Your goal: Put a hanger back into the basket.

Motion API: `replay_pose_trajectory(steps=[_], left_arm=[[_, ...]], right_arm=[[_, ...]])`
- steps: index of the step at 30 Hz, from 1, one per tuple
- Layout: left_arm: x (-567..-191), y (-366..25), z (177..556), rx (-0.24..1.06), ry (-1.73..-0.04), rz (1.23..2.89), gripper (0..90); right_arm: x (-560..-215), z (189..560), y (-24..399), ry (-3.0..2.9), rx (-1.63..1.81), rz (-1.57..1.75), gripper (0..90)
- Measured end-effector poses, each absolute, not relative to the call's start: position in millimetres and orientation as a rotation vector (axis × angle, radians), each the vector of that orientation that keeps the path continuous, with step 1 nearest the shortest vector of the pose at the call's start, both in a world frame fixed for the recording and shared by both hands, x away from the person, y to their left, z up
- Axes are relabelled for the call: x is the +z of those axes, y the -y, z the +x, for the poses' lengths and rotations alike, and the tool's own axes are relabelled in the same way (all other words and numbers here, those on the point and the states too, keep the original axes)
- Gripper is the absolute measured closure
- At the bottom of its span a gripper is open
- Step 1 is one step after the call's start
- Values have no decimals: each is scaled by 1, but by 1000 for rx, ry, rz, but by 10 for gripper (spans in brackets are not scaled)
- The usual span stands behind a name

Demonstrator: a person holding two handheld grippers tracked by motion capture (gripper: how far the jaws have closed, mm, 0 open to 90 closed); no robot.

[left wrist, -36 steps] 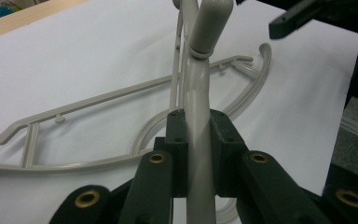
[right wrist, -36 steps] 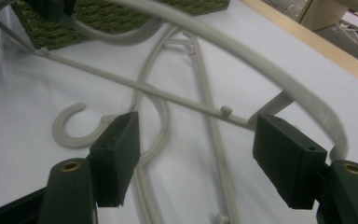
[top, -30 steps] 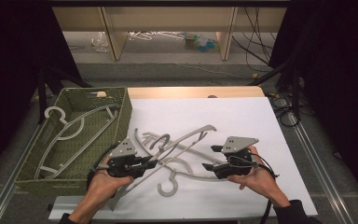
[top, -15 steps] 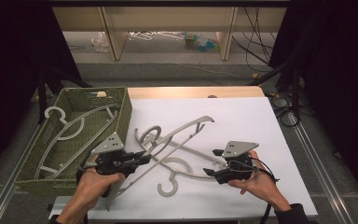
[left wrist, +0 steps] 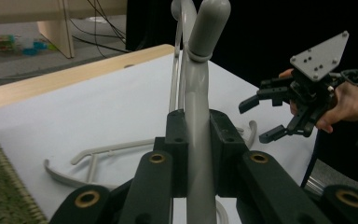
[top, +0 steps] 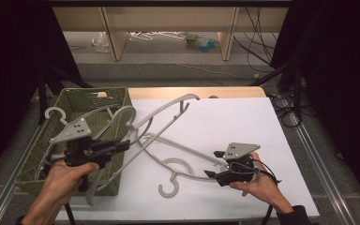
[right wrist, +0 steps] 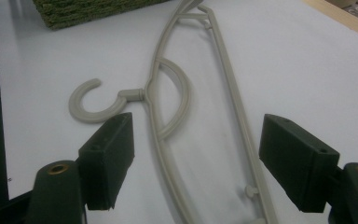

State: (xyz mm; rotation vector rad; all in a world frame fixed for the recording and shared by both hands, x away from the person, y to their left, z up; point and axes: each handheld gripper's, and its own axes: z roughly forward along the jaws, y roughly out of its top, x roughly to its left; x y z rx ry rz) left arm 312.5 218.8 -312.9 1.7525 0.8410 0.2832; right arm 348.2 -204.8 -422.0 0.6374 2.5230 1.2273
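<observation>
the left gripper (top: 122, 145) pinches a grey hanger (top: 168, 112) tight and holds it up beside the basket (top: 37, 154), so this step looks like putting hangers in. next, it likely needs to go over the basket and let go. the right gripper (top: 214, 164) is spread wide over a second hanger (right wrist: 168, 98) lying flat on the white table (top: 243, 122), touching nothing.

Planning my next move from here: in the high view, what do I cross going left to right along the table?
Green woven basket → left gripper, shut on a grey hanger → second grey hanger lying flat on the white sheet → right gripper, jaws open.
</observation>
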Motion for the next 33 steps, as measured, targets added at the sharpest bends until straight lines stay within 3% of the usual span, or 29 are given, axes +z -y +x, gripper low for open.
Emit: replay_pose_trajectory(steps=[11, 33], left_arm=[[-281, -269, 323, 435, -913, 1718, 789], [-303, -331, 366, 538, -1071, 1700, 789]], right_arm=[[-422, 349, 205, -2527, 1225, 639, 272], [-424, 349, 204, -2552, 1208, 639, 273]])
